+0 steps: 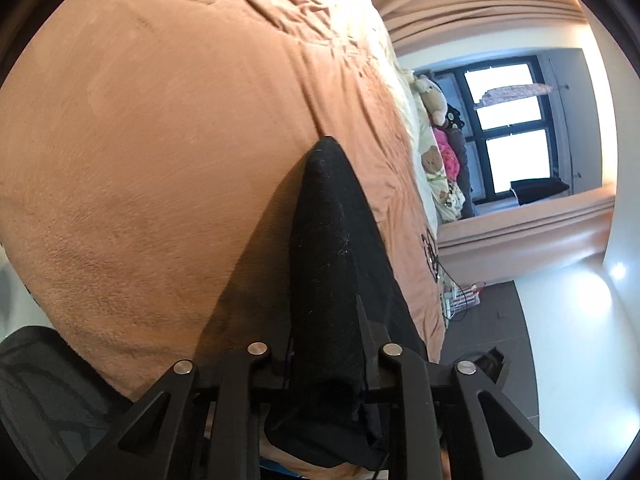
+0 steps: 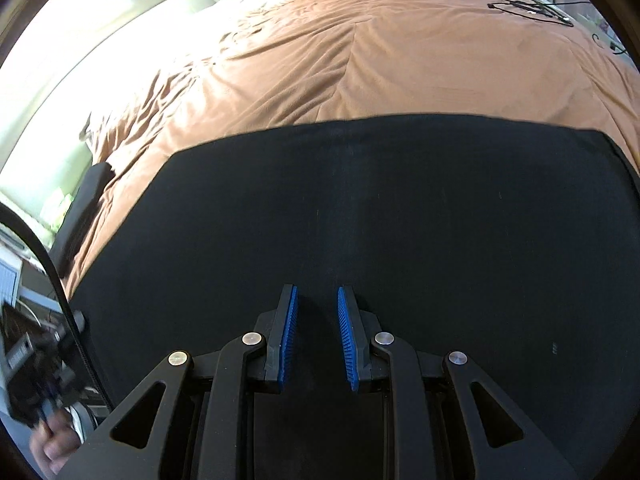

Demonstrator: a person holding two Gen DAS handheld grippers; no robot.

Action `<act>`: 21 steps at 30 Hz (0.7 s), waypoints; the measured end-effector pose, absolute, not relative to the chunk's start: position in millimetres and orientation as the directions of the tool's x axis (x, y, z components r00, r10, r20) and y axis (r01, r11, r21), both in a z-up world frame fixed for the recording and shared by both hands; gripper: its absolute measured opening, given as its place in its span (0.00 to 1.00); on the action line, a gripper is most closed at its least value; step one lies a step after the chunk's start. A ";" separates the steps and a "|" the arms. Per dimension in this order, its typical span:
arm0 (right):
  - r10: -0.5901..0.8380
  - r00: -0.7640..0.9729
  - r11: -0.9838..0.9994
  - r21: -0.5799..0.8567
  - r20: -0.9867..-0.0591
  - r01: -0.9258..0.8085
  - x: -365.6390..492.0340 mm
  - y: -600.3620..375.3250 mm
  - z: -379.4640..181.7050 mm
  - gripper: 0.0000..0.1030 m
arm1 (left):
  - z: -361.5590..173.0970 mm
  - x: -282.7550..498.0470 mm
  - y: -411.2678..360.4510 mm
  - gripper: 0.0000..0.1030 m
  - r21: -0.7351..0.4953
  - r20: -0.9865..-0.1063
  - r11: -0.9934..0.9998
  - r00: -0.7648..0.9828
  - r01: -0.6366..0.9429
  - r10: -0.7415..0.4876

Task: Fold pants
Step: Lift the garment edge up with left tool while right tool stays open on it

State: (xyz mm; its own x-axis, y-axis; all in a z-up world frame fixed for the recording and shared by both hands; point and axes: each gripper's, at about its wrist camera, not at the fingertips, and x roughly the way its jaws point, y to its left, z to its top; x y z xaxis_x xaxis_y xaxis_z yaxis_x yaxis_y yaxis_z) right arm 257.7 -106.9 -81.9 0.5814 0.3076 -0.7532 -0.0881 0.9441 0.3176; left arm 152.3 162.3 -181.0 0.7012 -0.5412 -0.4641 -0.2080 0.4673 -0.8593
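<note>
Left wrist: pants (image 1: 332, 264) fold points away (lengthwise).

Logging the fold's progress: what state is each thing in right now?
Left gripper: shut on pants.
Right gripper: open, fingers over pants.
Pants: spread flat on blanket, one part lifted.
Blanket: wrinkled, covering bed.

Bright daylight from window (image 1: 508, 128), blown-out glare, fisheye edge warping, slight blur
</note>
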 end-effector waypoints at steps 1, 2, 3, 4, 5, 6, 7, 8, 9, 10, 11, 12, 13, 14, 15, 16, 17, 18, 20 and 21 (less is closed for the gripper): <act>0.312 0.583 0.943 0.320 -0.750 -0.093 251.5 -106.4 -80.8 0.18 | -177.2 152.6 161.3 0.20 -0.858 -0.462 0.472 0.703 -0.201 -0.541; 0.320 0.583 0.941 0.323 -0.747 -0.103 245.7 -105.7 -81.0 0.18 | -174.8 152.9 160.6 0.19 -0.858 -0.460 0.475 0.705 -0.195 -0.541; 0.329 0.582 0.938 0.328 -0.744 -0.111 241.1 -105.1 -80.7 0.18 | -171.9 153.1 159.5 0.19 -0.856 -0.458 0.480 0.706 -0.189 -0.539; 0.340 0.580 0.934 0.336 -0.740 -0.119 236.2 -105.3 -81.0 0.18 | -168.8 153.1 158.1 0.19 -0.855 -0.458 0.486 0.708 -0.183 -0.538; 0.349 0.577 0.931 0.342 -0.738 -0.126 231.9 -105.7 -82.7 0.18 | -165.9 153.1 156.6 0.19 -0.853 -0.455 0.490 0.710 -0.177 -0.537; 0.354 0.576 0.930 0.345 -0.737 -0.129 229.2 -107.3 -84.1 0.18 | -163.0 153.1 154.9 0.19 -0.853 -0.453 0.493 0.712 -0.171 -0.536; 0.361 0.574 0.927 0.353 -0.735 -0.130 225.4 -109.0 -87.3 0.18 | -159.3 153.6 152.8 0.19 -0.853 -0.449 0.496 0.714 -0.163 -0.538; 0.366 0.570 0.924 0.359 -0.736 -0.130 223.2 -110.0 -89.9 0.18 | -157.5 153.4 151.6 0.19 -0.854 -0.445 0.496 0.715 -0.157 -0.540; 0.372 0.567 0.922 0.365 -0.735 -0.131 220.3 -111.0 -92.8 0.18 | -154.4 153.6 150.1 0.19 -0.856 -0.438 0.495 0.716 -0.148 -0.544; 0.375 0.567 0.920 0.368 -0.734 -0.133 218.1 -111.7 -93.6 0.18 | -150.9 153.9 148.3 0.19 -0.857 -0.432 0.496 0.717 -0.138 -0.548; 0.378 0.567 0.919 0.370 -0.732 -0.136 214.3 -112.2 -94.2 0.18 | -147.0 154.4 146.1 0.19 -0.858 -0.426 0.499 0.718 -0.126 -0.551; 0.384 0.565 0.917 0.375 -0.730 -0.137 211.1 -113.1 -94.2 0.18 | -143.2 154.4 143.9 0.19 -0.858 -0.419 0.501 0.720 -0.114 -0.554; 0.394 0.561 0.912 0.387 -0.729 -0.137 210.1 -113.7 -94.8 0.18 | -139.2 154.9 141.5 0.19 -0.858 -0.412 0.503 0.721 -0.101 -0.557; 0.404 0.557 0.906 0.400 -0.726 -0.137 208.0 -115.5 -94.3 0.18 | -136.4 155.5 139.2 0.19 -0.859 -0.407 0.503 0.722 -0.095 -0.559; 0.411 0.555 0.903 0.407 -0.723 -0.137 205.5 -116.5 -94.3 0.18 | -132.9 156.7 136.6 0.19 -0.859 -0.403 0.504 0.722 -0.088 -0.562; 0.419 0.553 0.899 0.416 -0.720 -0.139 202.2 -116.9 -94.8 0.18 | -129.6 157.6 134.2 0.19 -0.860 -0.398 0.505 0.722 -0.078 -0.566; 0.424 0.551 0.896 0.422 -0.718 -0.139 199.8 -117.6 -94.9 0.18 | -125.7 159.0 131.1 0.19 -0.860 -0.391 0.507 0.720 -0.064 -0.573; 0.430 0.548 0.893 0.428 -0.717 -0.141 197.6 -118.2 -95.4 0.18 | -121.4 160.9 127.7 0.19 -0.860 -0.383 0.509 0.717 -0.046 -0.582; 0.448 0.539 0.885 0.440 -0.713 -0.154 193.1 -119.4 -96.5 0.18 | -115.6 163.3 123.7 0.18 -0.859 -0.373 0.511 0.712 -0.023 -0.595; 0.454 0.538 0.881 0.445 -0.710 -0.157 191.2 -120.4 -96.6 0.18 | -112.5 164.5 121.6 0.18 -0.857 -0.370 0.514 0.709 -0.012 -0.600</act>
State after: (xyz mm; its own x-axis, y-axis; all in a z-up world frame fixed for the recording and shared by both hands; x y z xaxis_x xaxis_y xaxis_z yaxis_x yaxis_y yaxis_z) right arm 191.2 -120.4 -96.6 0.5383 0.4545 -0.7097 -0.1571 0.8815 0.4453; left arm 164.5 121.6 -112.5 0.7093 -0.5999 -0.3701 -0.0122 0.5144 -0.8574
